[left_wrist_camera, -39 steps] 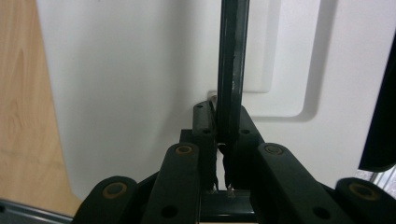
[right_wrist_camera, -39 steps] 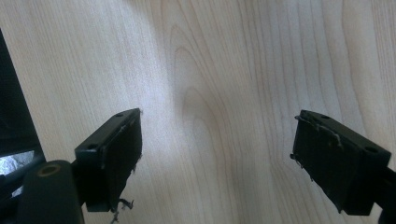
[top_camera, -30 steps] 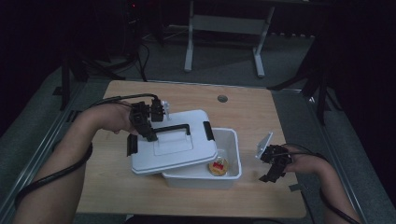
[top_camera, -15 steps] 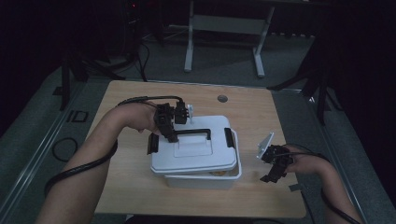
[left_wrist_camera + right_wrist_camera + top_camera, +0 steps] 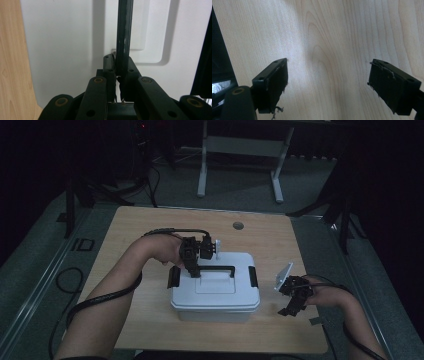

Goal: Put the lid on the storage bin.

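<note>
The counter (image 5: pixel 150 230) lies bare toward its far edge. The white box (image 5: pixel 215 307) sits center-near, lid (image 5: pixel 215 287) on. The left gripper (image 5: pixel 192 265) pinches the lid's black handle (image 5: pixel 123 37). The right gripper (image 5: pixel 294 302) hovers right of it, jaws wide, holding nothing.

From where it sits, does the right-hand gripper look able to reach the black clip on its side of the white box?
Probably yes. The right gripper is open beside the box, with bare table between it and the right clip.

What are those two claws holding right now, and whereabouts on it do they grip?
The left gripper pinches the black handle of the white lid, near the handle's left end. The right gripper is open over the table, holding nothing.
</note>
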`<state>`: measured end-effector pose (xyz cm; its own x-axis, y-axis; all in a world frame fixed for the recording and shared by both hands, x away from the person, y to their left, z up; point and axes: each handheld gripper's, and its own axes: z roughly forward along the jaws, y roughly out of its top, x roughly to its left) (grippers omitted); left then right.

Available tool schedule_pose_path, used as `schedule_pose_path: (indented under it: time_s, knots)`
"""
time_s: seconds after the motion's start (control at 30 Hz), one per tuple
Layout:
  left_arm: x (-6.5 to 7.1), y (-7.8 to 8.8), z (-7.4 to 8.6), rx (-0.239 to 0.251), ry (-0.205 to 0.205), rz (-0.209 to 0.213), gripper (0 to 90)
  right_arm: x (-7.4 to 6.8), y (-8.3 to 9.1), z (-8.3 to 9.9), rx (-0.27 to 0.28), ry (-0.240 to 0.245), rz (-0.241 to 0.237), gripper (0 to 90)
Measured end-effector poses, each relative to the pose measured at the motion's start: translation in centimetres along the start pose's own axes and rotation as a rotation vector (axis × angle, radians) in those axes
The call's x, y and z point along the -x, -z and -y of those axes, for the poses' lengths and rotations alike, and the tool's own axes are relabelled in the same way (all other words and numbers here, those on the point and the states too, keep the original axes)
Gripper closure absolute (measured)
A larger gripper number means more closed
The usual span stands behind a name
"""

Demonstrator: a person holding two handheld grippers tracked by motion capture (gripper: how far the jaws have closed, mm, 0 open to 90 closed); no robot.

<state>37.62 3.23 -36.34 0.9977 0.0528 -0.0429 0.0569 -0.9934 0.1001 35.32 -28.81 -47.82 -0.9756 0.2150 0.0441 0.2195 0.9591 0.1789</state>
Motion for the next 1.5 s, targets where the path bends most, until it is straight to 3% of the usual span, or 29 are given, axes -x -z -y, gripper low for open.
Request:
schedule_pose_path:
  time_s: [0.17,0.57,0.63,0.67,0.73,0.87,1.03,1.17,1.37,1.5]
  knots:
    - [-0.1,-0.5,-0.4,-0.013,-0.009,0.004,83.3,0.0,-0.1,-0.1,0.003,0.004,-0.002,15.5]
    - [-0.2,-0.7,-0.4,-0.013,0.017,0.012,82.2,-0.1,-0.5,-0.3,0.01,0.006,-0.009,15.5]
    - [-0.2,-0.6,-0.4,-0.012,0.033,-0.02,62.0,-0.1,-0.4,-0.4,0.013,0.006,-0.009,15.6]
    - [-0.3,-0.4,-0.2,0.001,0.056,-0.014,56.4,-0.1,-0.4,-0.4,0.015,0.005,-0.01,15.5]
    - [-0.4,-0.1,0.0,0.019,0.081,-0.067,33.7,-0.1,-0.4,-0.4,0.013,0.004,-0.009,15.5]
    - [-0.7,0.4,0.8,0.054,0.127,-0.098,12.5,0.0,-0.3,-0.3,0.015,0.002,-0.005,15.6]
    - [-0.6,0.7,2.3,0.098,0.151,-0.118,1.8,0.0,-0.3,-0.4,0.019,0.002,-0.004,15.5]
    - [-0.5,0.5,3.9,0.121,0.176,-0.134,1.7,0.0,-0.3,-0.5,0.019,0.0,-0.002,15.5]
    - [-0.5,0.2,6.3,0.188,0.238,-0.09,1.8,0.1,-0.3,-0.7,0.024,0.0,0.001,15.5]
    - [-0.3,0.0,7.6,0.186,0.245,-0.122,1.8,0.1,-0.4,-0.7,0.036,0.001,-0.002,15.5]
